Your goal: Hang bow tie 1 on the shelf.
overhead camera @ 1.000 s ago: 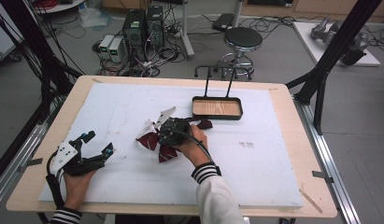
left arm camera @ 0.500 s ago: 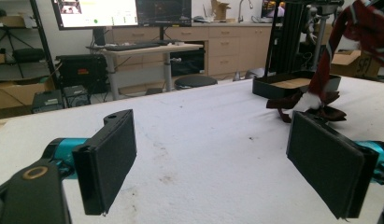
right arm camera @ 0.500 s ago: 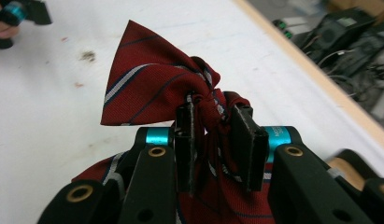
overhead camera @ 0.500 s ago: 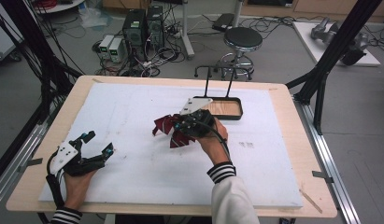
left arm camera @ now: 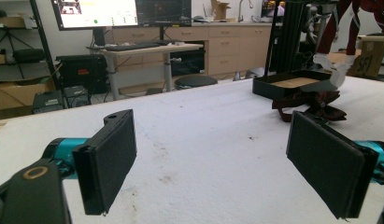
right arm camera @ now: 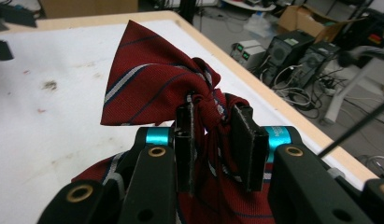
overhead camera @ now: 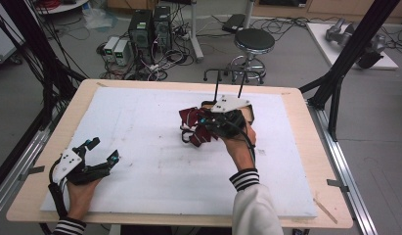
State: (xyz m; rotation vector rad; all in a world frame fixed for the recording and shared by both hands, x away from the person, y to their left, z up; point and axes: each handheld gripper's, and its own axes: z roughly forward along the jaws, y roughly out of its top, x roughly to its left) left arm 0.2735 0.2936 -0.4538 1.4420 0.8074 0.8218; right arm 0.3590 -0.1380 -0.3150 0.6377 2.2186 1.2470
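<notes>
My right gripper [right arm camera: 213, 140] is clamped on the knot of a red striped bow tie [right arm camera: 152, 88], held above the white mat [overhead camera: 140, 142] just in front of the black tray [left arm camera: 292, 84]. My left gripper [overhead camera: 101, 152] rests at the near left corner, jaws spread, nothing between them. No legible writing.

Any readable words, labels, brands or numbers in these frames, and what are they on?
"SF1", roughly: dark marking on the cardboard box, too blurred to be sure.
Monitor: on-screen text too small to read.
Bow tie, tray, grippers: nothing legible.
</notes>
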